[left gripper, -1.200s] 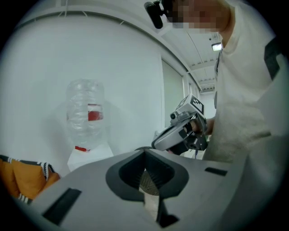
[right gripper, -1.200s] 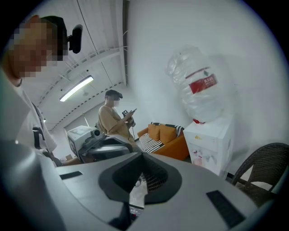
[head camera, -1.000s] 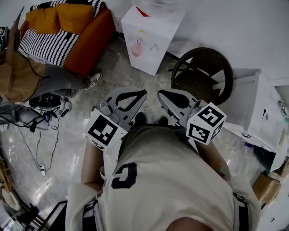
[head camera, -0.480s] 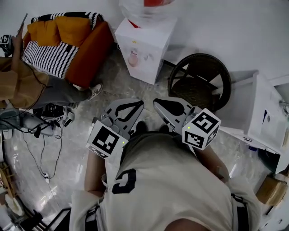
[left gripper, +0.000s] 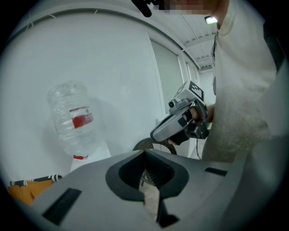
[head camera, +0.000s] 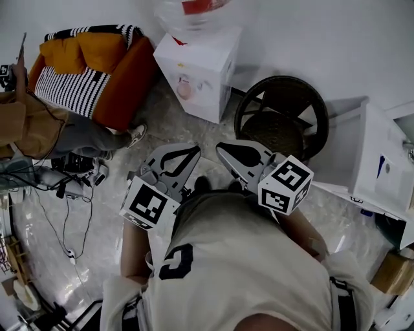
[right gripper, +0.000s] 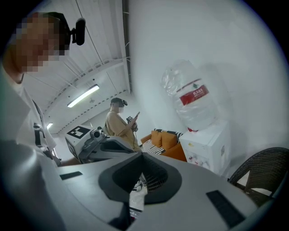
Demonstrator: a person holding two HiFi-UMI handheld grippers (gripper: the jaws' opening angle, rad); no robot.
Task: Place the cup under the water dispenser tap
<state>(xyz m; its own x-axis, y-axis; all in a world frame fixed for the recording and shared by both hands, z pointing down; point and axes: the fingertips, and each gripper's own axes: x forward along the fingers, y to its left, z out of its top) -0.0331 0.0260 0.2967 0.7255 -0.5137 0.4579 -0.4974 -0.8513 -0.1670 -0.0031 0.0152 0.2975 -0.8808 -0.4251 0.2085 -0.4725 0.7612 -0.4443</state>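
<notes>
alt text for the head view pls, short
Looking down over a person's torso, the left tool and right tool are held side by side, both shut and empty, pointing toward a white water dispenser ahead. A wicker chair stands to its right, an orange sofa to its left.

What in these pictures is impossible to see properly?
- Pink spot on the dispenser: too small in the head view to tell whether it's a cup.
- Water bottle: cut off by the head view's top edge.
- Wearer's legs: hidden by the shirt.
- Bystander: cut by the head view's left edge.
</notes>
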